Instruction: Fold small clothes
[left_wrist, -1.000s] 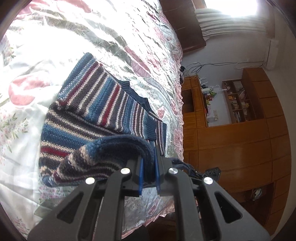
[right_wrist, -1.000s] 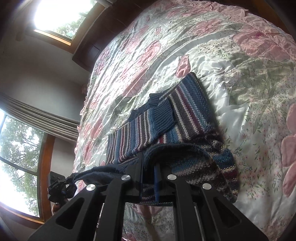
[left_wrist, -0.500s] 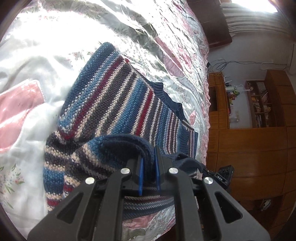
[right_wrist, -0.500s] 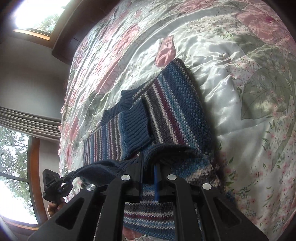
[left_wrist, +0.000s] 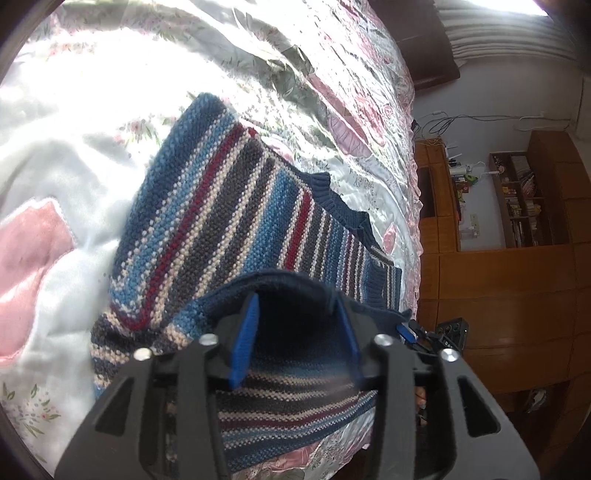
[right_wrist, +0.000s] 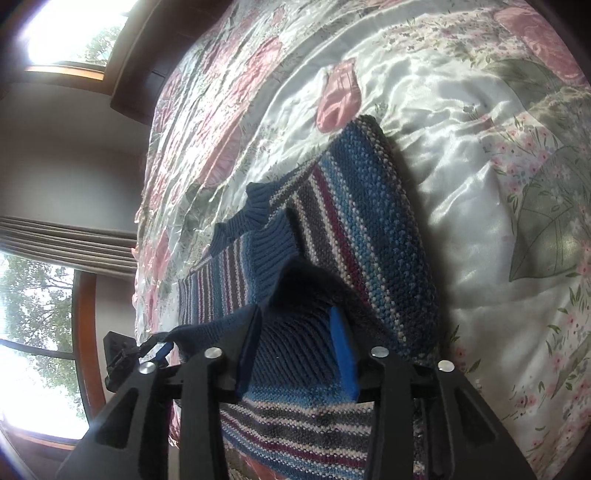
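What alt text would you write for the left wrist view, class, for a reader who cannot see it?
A striped knitted sweater in blue, grey, red and cream lies partly folded on a shiny floral bedspread. The left gripper hangs over its dark blue edge with its blue-padded jaws open. Wooden cupboards and shelves line the right.

Daylight pours from a window (right_wrist: 62, 40) at upper left of the right wrist view, blown out to white, and a second window (left_wrist: 517, 5) flares at the top of the left. The satin bedspread (left_wrist: 74, 122) glares hard, its pattern washed out. The striped sweater (right_wrist: 362, 229) throws a dark shadow along its right edge. Fisheye bending curves the room; black vignette rims both frames.
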